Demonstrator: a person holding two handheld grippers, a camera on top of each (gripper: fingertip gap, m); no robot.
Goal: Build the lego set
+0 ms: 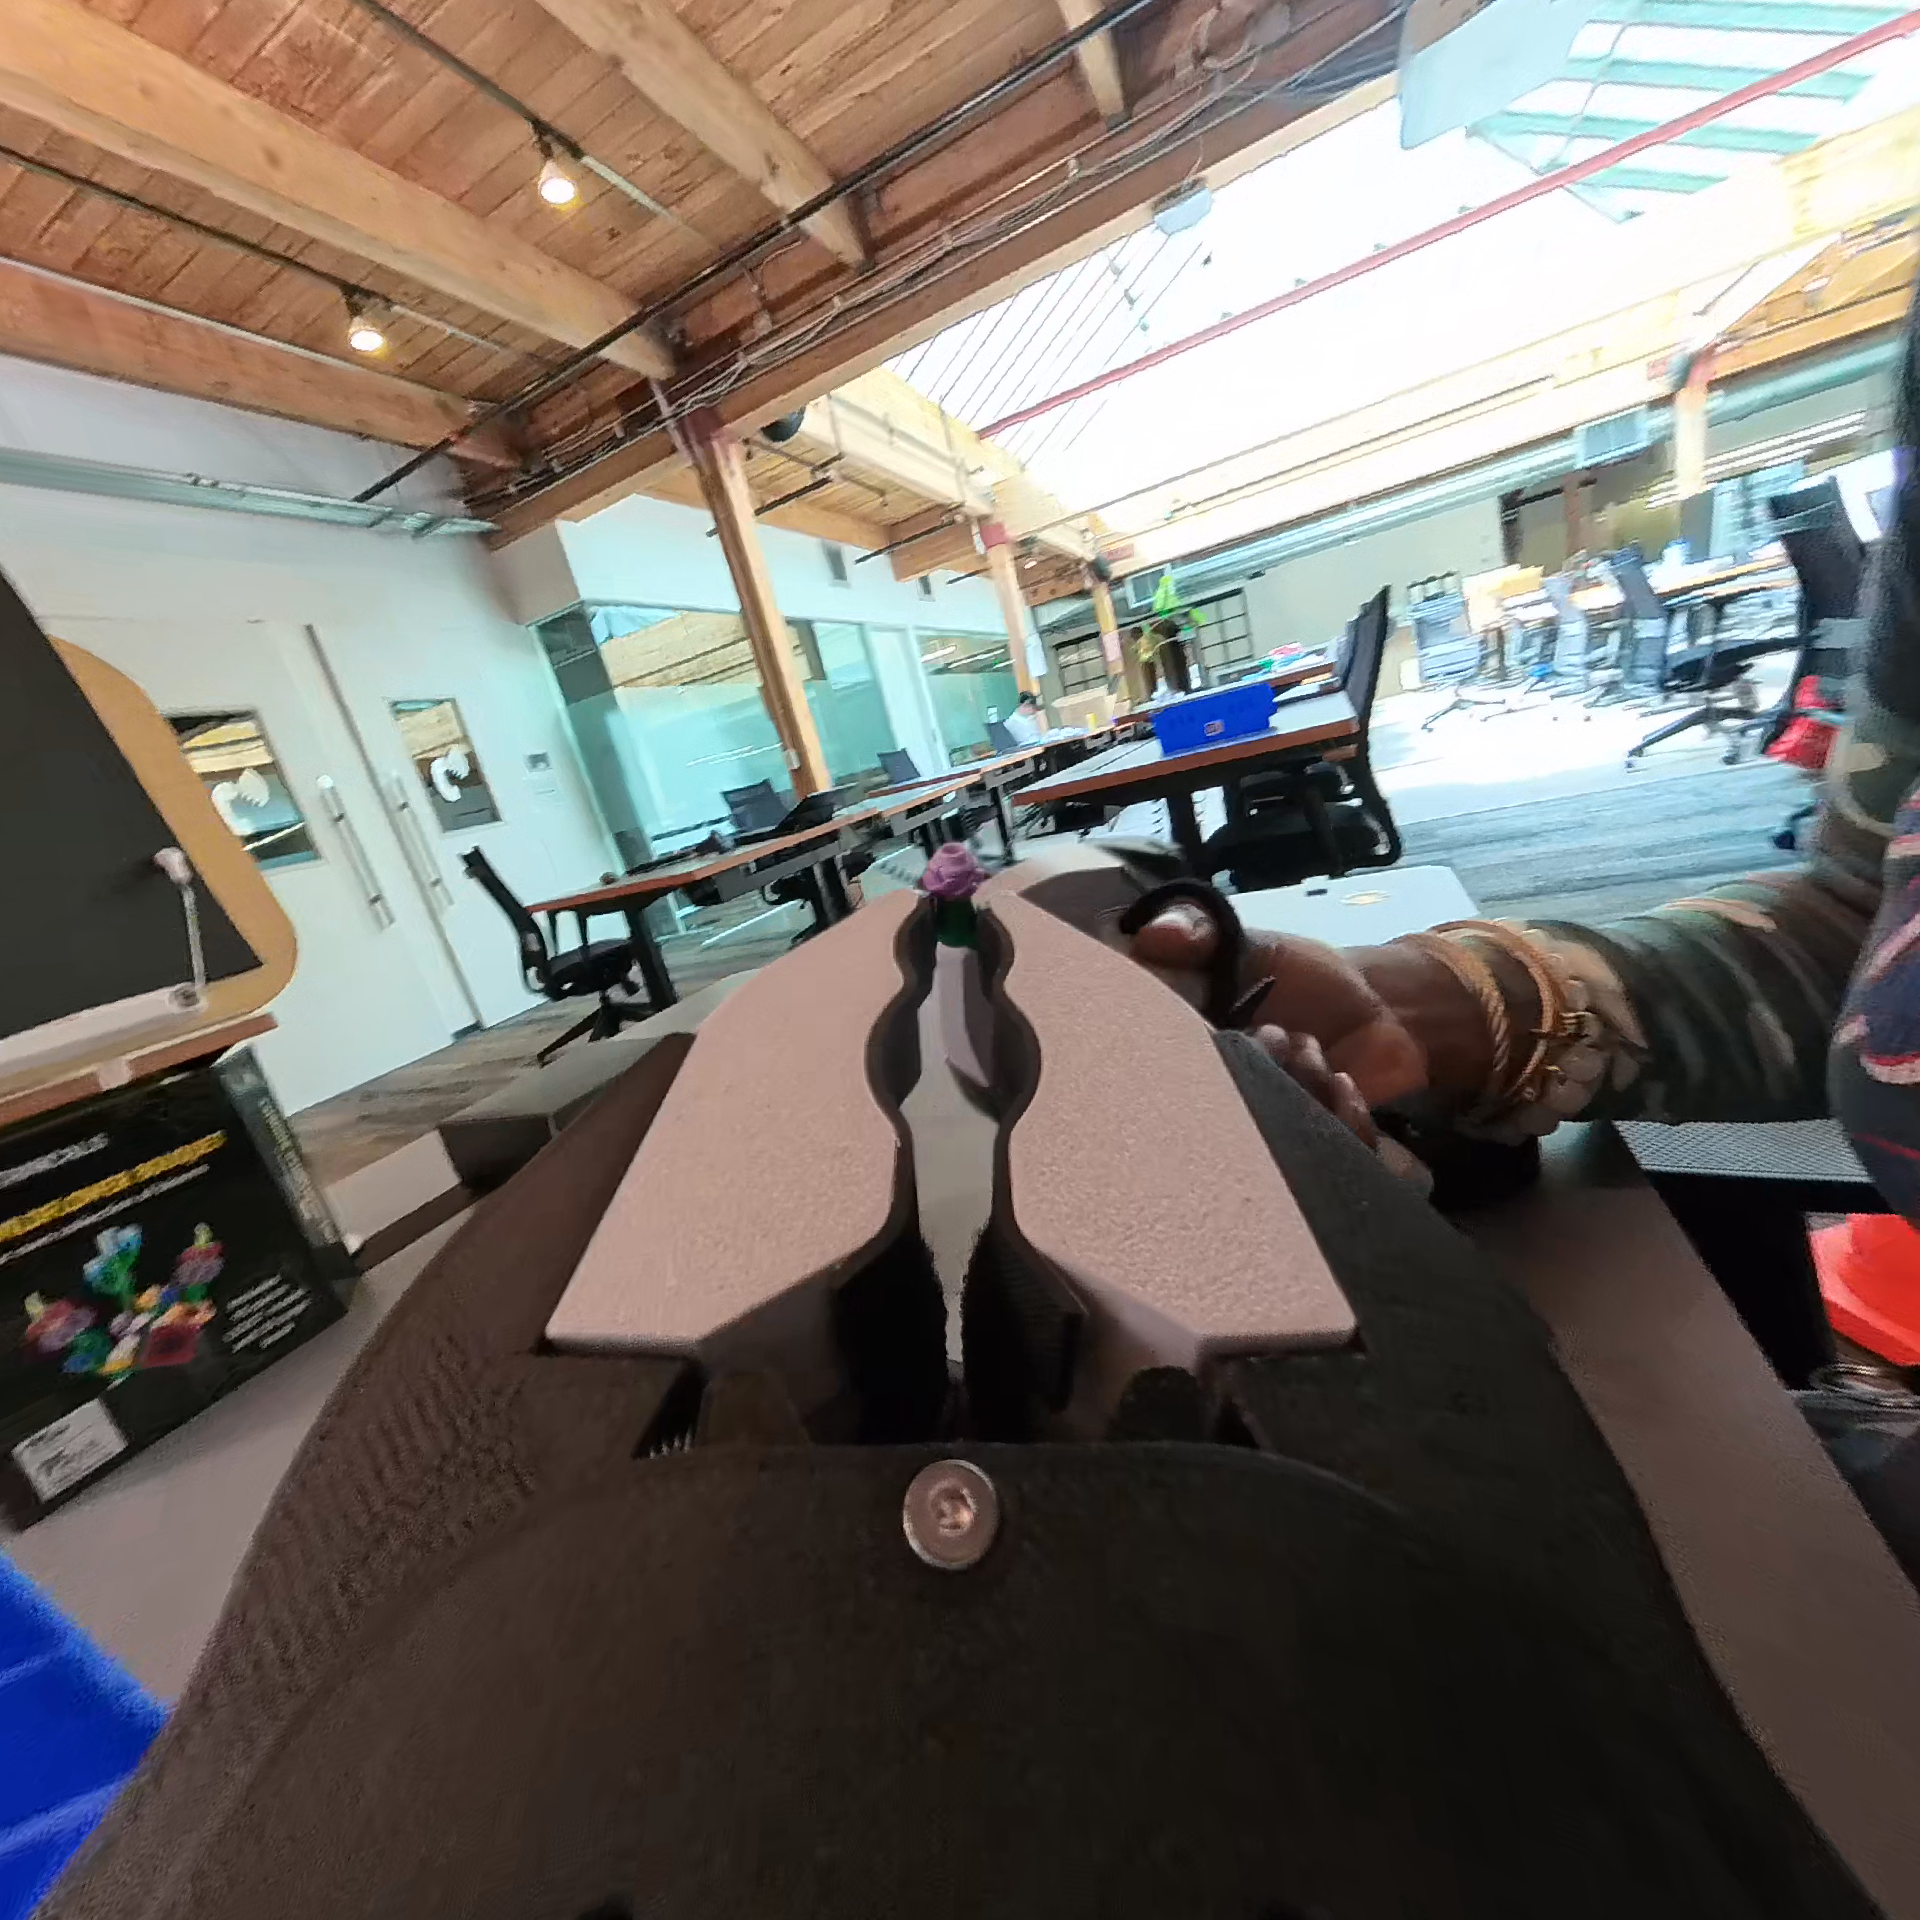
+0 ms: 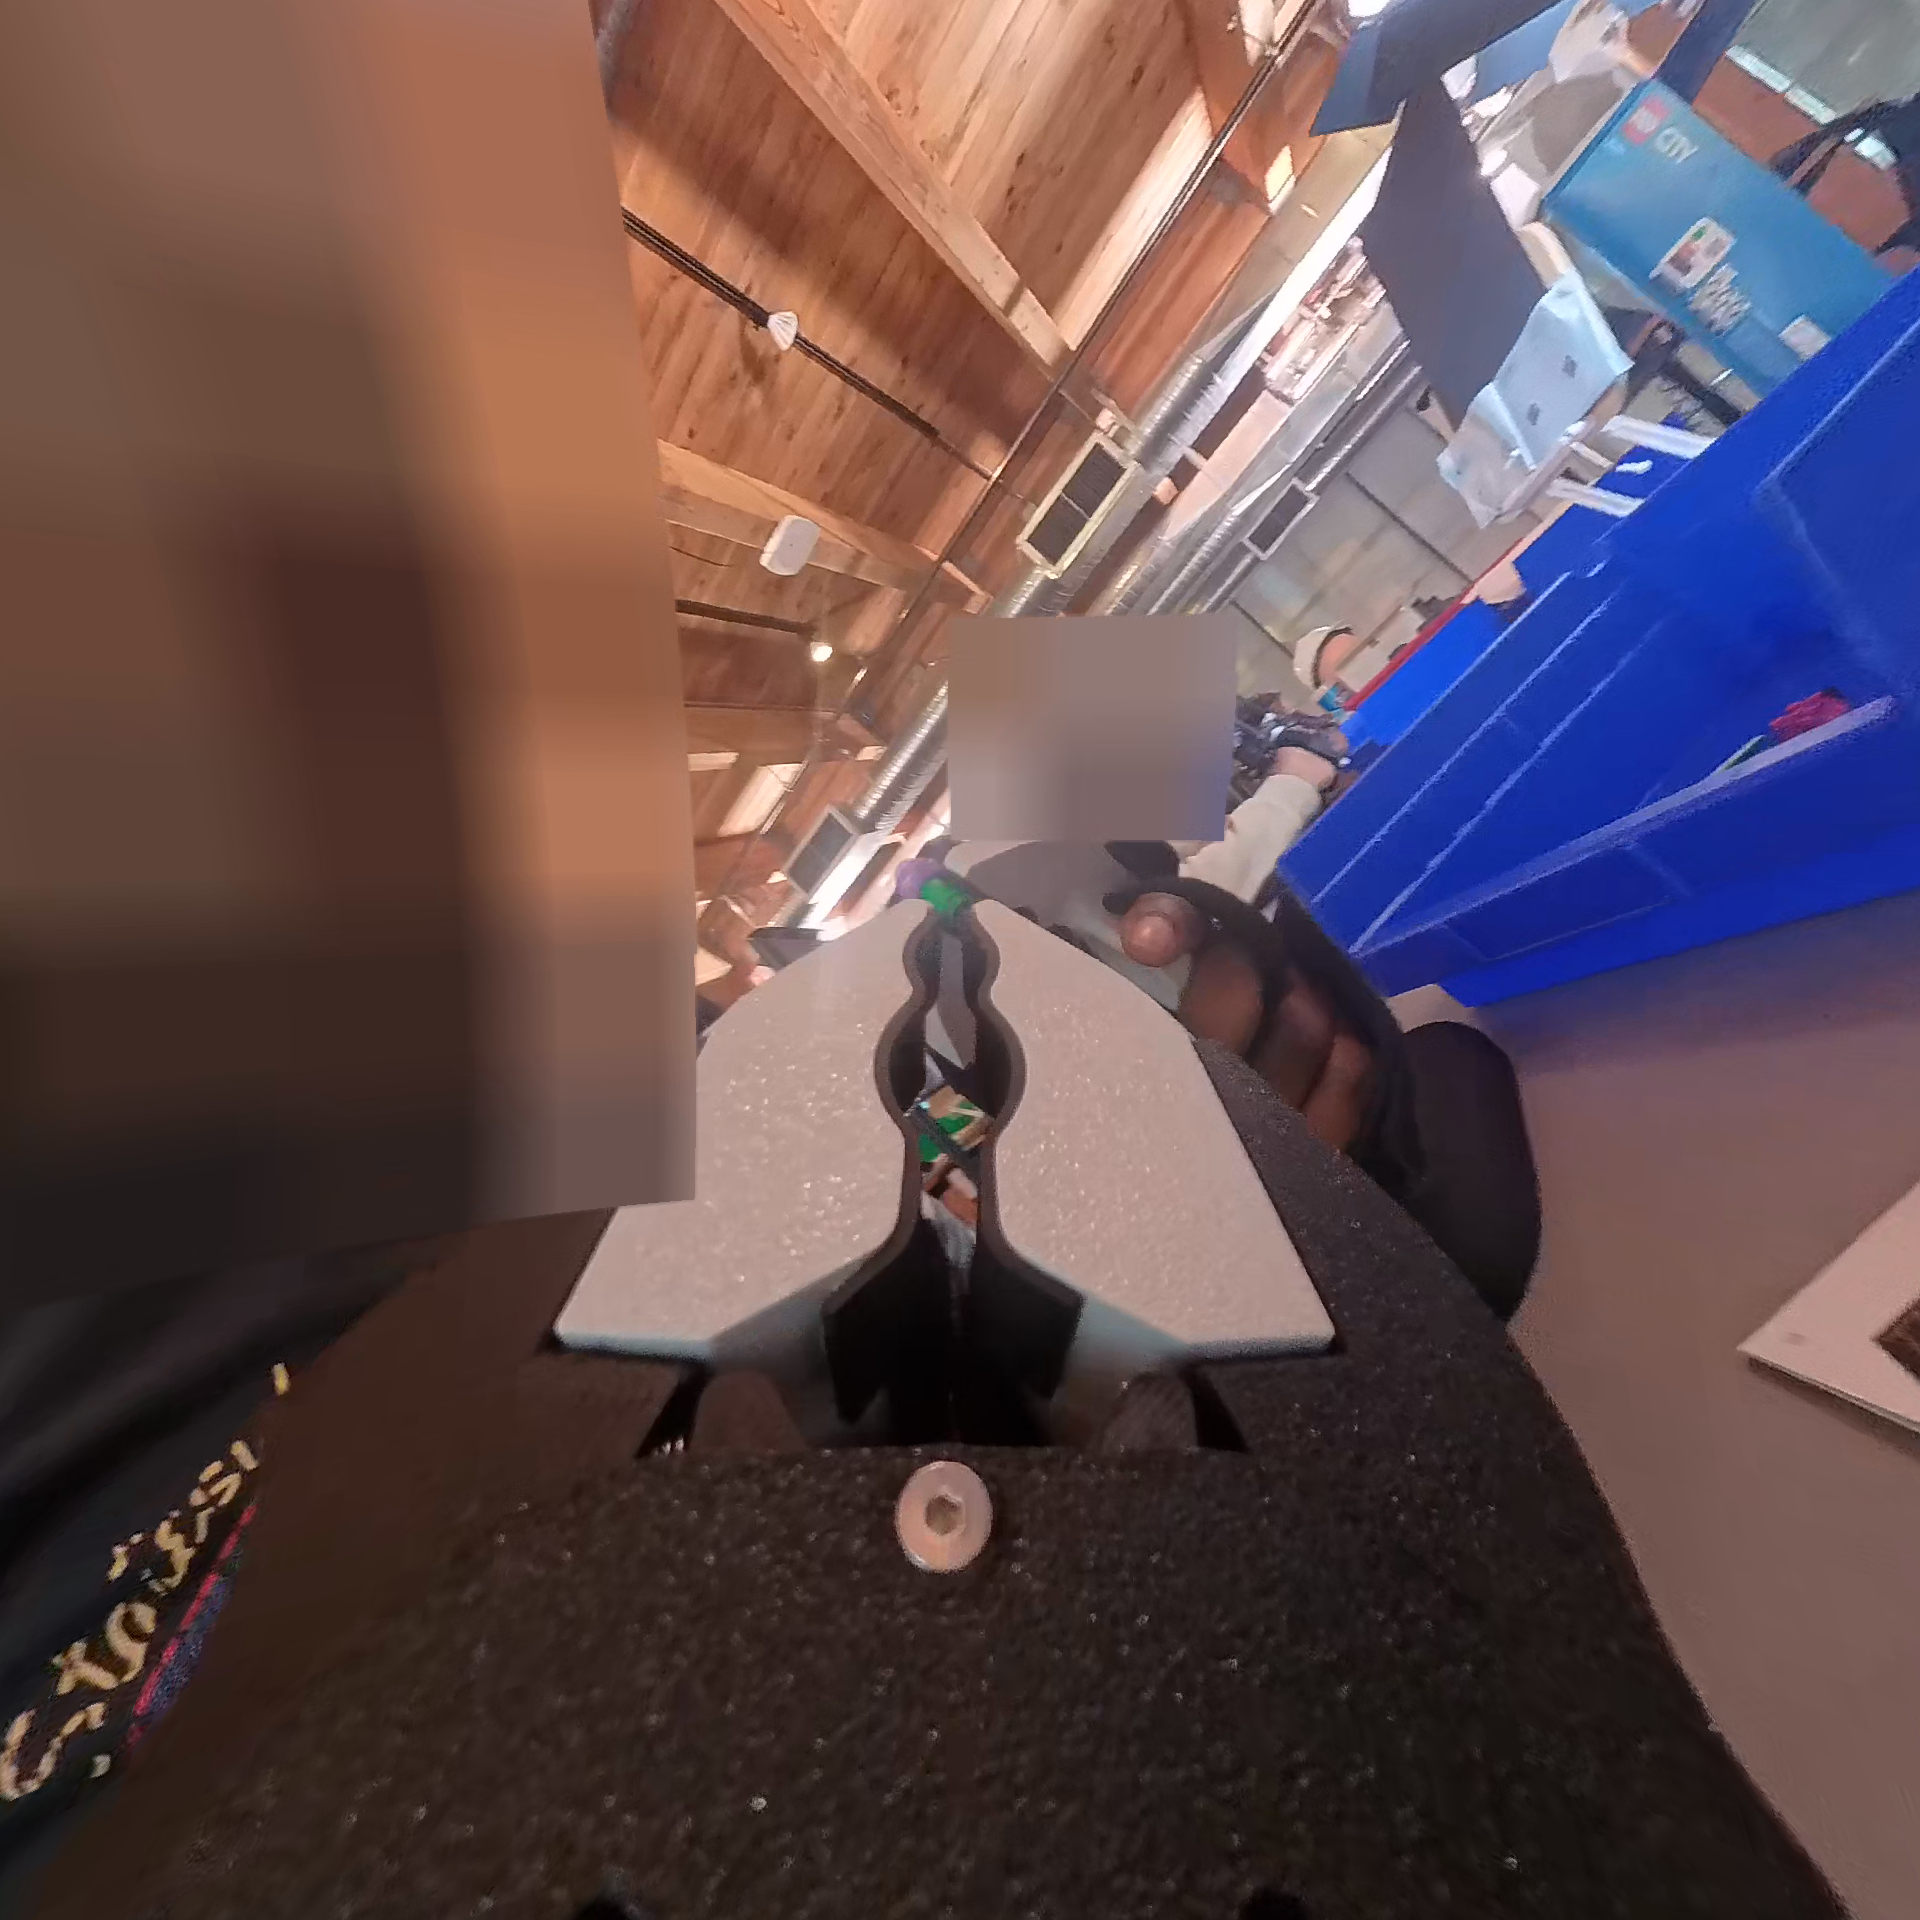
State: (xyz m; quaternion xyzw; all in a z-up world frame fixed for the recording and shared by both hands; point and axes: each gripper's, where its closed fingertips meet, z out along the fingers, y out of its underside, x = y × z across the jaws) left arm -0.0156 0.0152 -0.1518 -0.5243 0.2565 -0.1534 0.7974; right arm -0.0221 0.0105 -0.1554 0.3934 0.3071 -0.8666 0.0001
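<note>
A small lego flower, a purple bloom [image 1: 956, 871] on a green stem piece [image 1: 954, 923], sits at the tips of my left gripper [image 1: 954, 920], which is shut on the stem and held up off the table. In the right wrist view the same green piece [image 2: 943, 896] and purple bloom [image 2: 920, 873] sit at the tips of my right gripper [image 2: 948, 914], whose jaws are closed on the green piece. The two grippers meet tip to tip. Each view shows the other gripper and the hand [image 1: 1247, 987] [image 2: 1195, 940] that holds it just behind the flower.
A black lego box [image 1: 156, 1268] stands on the grey table [image 2: 1714, 1091] at the left. A blue bin [image 2: 1662, 727] stands at the right, with a blue lego box [image 2: 1704, 239] beyond it. A booklet [image 2: 1849, 1340] lies at the right edge. An orange object [image 1: 1870, 1288] is near the person. Only a small space, under 4 cm, lies between the two pairs of fingers.
</note>
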